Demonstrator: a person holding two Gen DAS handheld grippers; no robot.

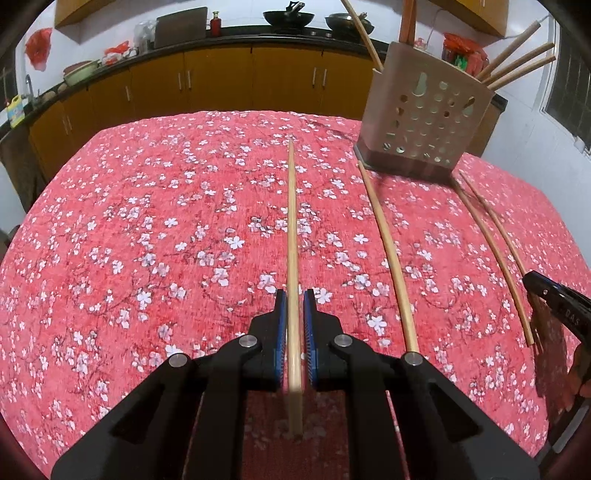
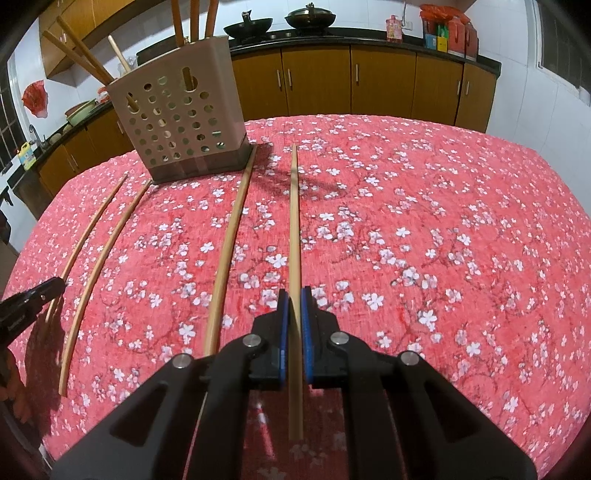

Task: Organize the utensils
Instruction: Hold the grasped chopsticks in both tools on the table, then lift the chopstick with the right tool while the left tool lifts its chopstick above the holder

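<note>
On the flowered tablecloth (image 1: 147, 221): two loose chopsticks left to collect.
Holder (image 1: 424, 122): far side of table, several chopsticks already standing inside (partly done).
Left gripper (image 1: 294, 295): clamped on a chopstick (image 1: 292, 221), lifted.
Right gripper (image 2: 294, 295): clamped on another chopstick (image 2: 294, 221).
Remaining: drop both held sticks in, then the others.

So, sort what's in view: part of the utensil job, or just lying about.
Job: left-held chopstick, right-held chopstick, loose chopstick, perforated holder.
Lying about: woks, dark board, yellow jug.
</note>
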